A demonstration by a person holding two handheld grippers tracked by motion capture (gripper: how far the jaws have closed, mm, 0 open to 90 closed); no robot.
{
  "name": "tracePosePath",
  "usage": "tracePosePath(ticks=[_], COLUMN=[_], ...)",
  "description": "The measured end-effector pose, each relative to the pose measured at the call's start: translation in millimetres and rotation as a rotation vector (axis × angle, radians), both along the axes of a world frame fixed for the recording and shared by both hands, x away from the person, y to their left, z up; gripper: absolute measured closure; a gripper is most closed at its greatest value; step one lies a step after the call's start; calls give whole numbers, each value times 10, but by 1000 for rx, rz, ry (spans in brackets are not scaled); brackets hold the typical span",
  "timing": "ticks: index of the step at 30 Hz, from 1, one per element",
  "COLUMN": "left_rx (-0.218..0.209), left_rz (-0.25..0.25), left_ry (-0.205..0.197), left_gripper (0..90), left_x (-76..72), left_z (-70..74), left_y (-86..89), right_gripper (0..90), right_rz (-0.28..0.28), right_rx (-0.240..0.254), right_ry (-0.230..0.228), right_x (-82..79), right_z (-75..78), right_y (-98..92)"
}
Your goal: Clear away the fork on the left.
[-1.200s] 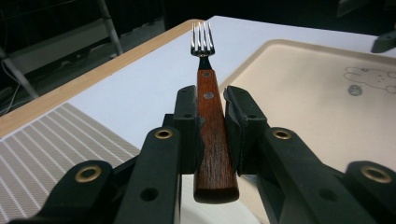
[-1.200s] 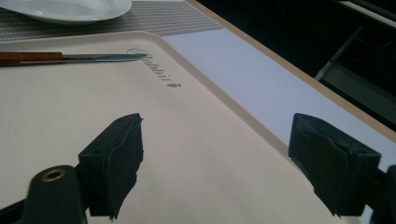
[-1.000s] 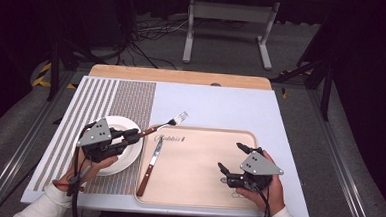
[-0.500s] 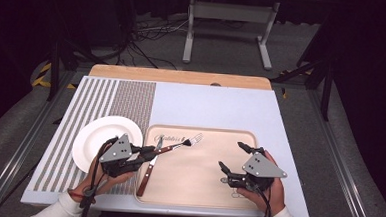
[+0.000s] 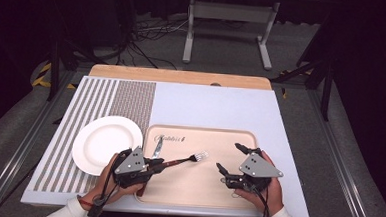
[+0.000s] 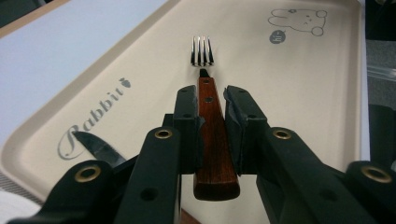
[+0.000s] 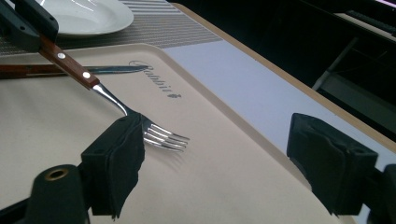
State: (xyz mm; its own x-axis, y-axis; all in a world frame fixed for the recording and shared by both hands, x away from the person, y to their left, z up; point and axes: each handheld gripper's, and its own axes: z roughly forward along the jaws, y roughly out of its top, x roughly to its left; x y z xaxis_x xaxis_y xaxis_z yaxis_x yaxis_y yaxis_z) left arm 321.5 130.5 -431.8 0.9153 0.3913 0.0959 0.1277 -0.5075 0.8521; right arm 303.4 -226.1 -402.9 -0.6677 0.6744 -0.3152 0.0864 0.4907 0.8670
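Our left claw [image 5: 154,165] is clenched on the wooden handle of a steel fork with a riveted red-brown grip [image 6: 211,116]; in the left gripper view the two black jaws press the handle from both sides near its butt end, so the tines [image 6: 201,51] stick out well ahead of the pads. We judge that rear grip lets the fork be laid down flat without the claw meeting the surface first. The fork hangs low over the beige plastic tray printed with "Rabbit" [image 5: 227,188], tines pointing towards the tray's middle.

Our right claw [image 5: 231,158] rests released over the tray's right part, jaws standing wide apart with nothing between them; we read it as waiting its turn.

Outward from the left claw, a steel knife with a matching wooden handle [image 5: 156,147] lies along the tray's left edge, its handle end hidden under the claw. Just beside the tray, a round white plate [image 5: 106,144] sits on the striped grey mat [image 5: 131,100], which covers the left of the pale worktop [image 5: 216,107].
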Motion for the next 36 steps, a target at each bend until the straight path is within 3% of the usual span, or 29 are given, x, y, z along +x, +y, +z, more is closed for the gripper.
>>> tracePosePath(ticks=[2, 6, 11, 18, 20, 23, 24, 25, 26, 28, 30, 36], left_rx=[17, 37, 55, 132, 145, 127, 112, 112, 114, 129, 156, 160], left_rz=[-12, -20, -11, -12, -37, -44, -77, -77, -89, -104, -110, -151], left_ry=[15, 8, 42, 96, 93, 114, 110, 110, 96, 63, 35, 33], left_gripper=[757, 756, 755, 753, 722, 621, 636, 697, 697, 887, 900, 900], left_x=[-13, -28, -56, -101, -108, -86, -48, -48, -34, 30, 86, 211], left_z=[-44, -70, -120, -251, -250, -227, -190, -190, -171, -126, -98, -68], left_y=[-43, -79, -94, -152, -175, -181, -188, -188, -205, -264, -328, -534], right_gripper=[201, 202, 202, 202, 206, 204, 204, 204, 204, 204, 205, 204], right_rz=[2, 3, 2, 2, -2, -8, -11, -11, -11, -13, -16, -11], right_rx=[-1, -5, -5, -20, -25, -43, -41, -41, -40, -34, -24, -32], right_ry=[1, 1, 10, 19, 18, 6, 4, 4, 0, -6, -7, 1], right_x=[-2, -1, 3, 4, 7, 16, 18, 18, 18, 18, 12, 18], right_z=[-5, -8, -20, -40, -43, -44, -41, -41, -37, -25, -17, -34], right_y=[-1, -6, -3, 21, 17, -5, -16, -16, -23, -33, -40, -21])
